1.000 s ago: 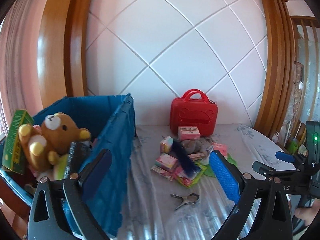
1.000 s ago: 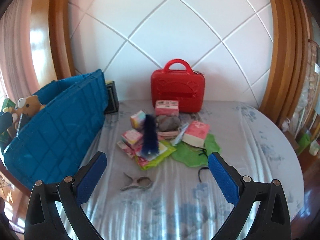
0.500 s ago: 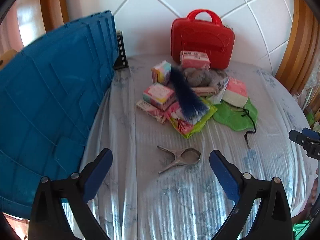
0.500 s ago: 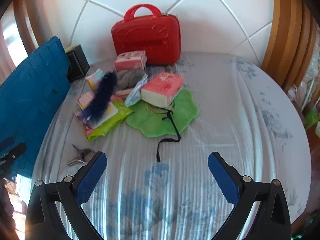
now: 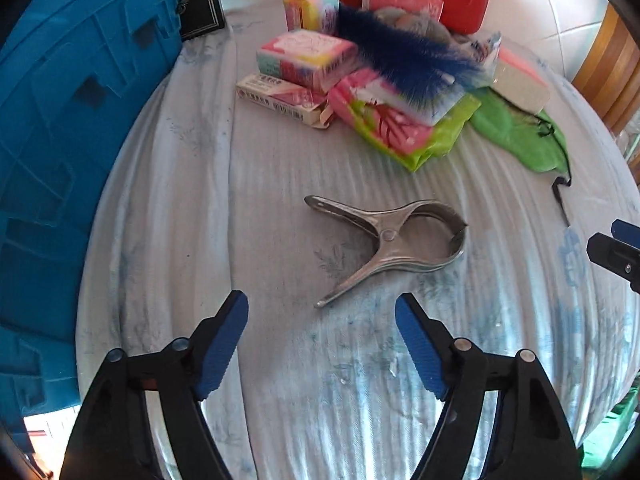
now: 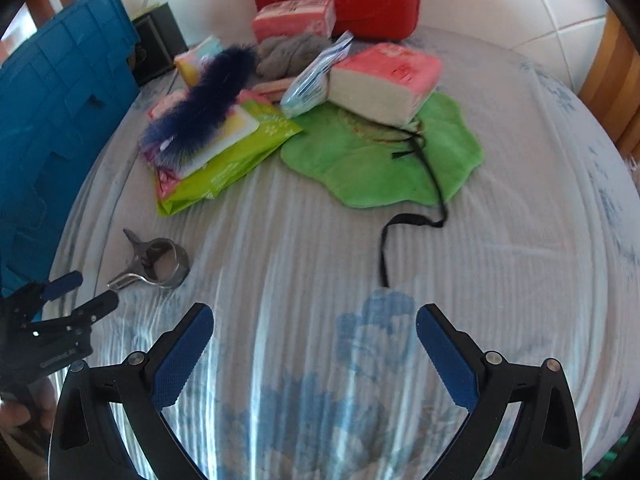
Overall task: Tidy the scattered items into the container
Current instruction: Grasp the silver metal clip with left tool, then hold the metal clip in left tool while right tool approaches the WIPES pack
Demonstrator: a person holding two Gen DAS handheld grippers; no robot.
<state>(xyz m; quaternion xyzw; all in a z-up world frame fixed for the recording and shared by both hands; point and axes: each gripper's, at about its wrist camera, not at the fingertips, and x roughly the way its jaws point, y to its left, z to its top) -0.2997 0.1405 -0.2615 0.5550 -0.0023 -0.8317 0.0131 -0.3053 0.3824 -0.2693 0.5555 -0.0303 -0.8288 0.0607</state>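
Clutter remained outside the ribbed blue plastic container [image 5: 60,152]: a steel clamp [image 5: 392,240], fuzzy blue brush [image 5: 408,60], glossy packets and a soft green cloth [image 6: 384,160] lay on the striped bed sheet [image 5: 280,360]. Left tool [image 5: 322,340] was closing, nothing between its pads; right tool [image 6: 314,346] stood wide, empty.
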